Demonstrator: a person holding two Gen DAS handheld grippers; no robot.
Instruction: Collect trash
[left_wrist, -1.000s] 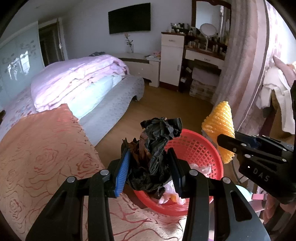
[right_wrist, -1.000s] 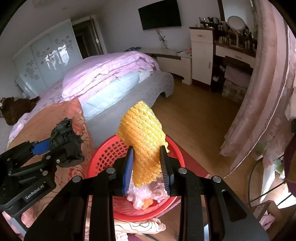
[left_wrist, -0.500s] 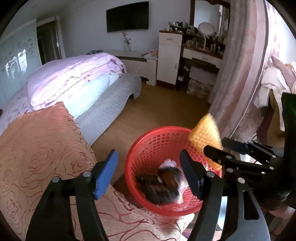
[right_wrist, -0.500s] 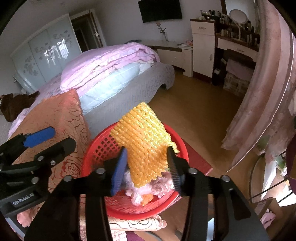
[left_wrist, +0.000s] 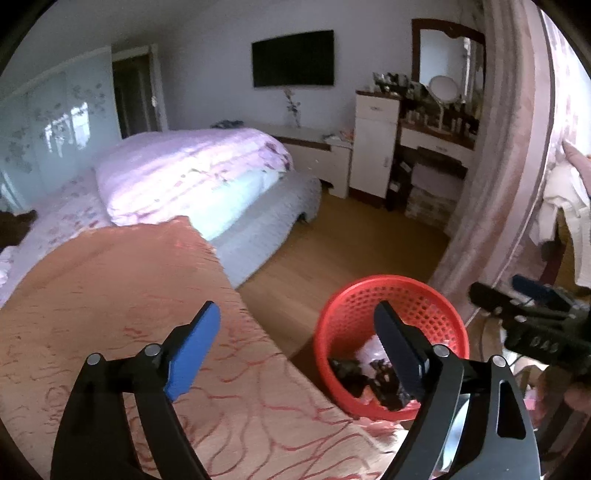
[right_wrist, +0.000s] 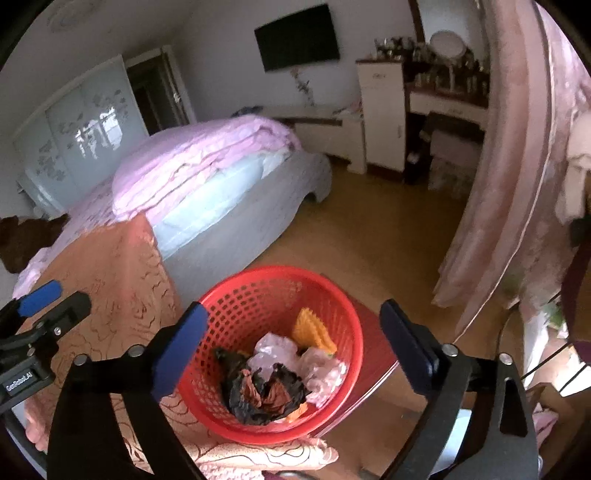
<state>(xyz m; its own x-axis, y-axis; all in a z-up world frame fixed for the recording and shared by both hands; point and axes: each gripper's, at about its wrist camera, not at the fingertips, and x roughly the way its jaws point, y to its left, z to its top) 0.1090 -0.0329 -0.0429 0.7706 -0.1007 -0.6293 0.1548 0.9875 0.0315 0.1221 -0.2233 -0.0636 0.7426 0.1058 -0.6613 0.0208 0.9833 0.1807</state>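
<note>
Both tongs, left (left_wrist: 299, 345) and right (right_wrist: 295, 341), stand wide and empty above the basket (right_wrist: 236, 295), so trash (right_wrist: 264, 387) lies inside it.

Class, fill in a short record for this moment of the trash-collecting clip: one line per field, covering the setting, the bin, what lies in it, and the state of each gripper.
setting: bedroom, bed with pink quilt, wood floor
bin: red mesh basket on the floor beside the orange patterned bedspread
contents: crumpled black plastic bag, yellow foam net, pale pink plastic wrap
left gripper: open, empty, above the bedspread's edge
right gripper: open, empty, above the basket
trash in grippers: none
</note>
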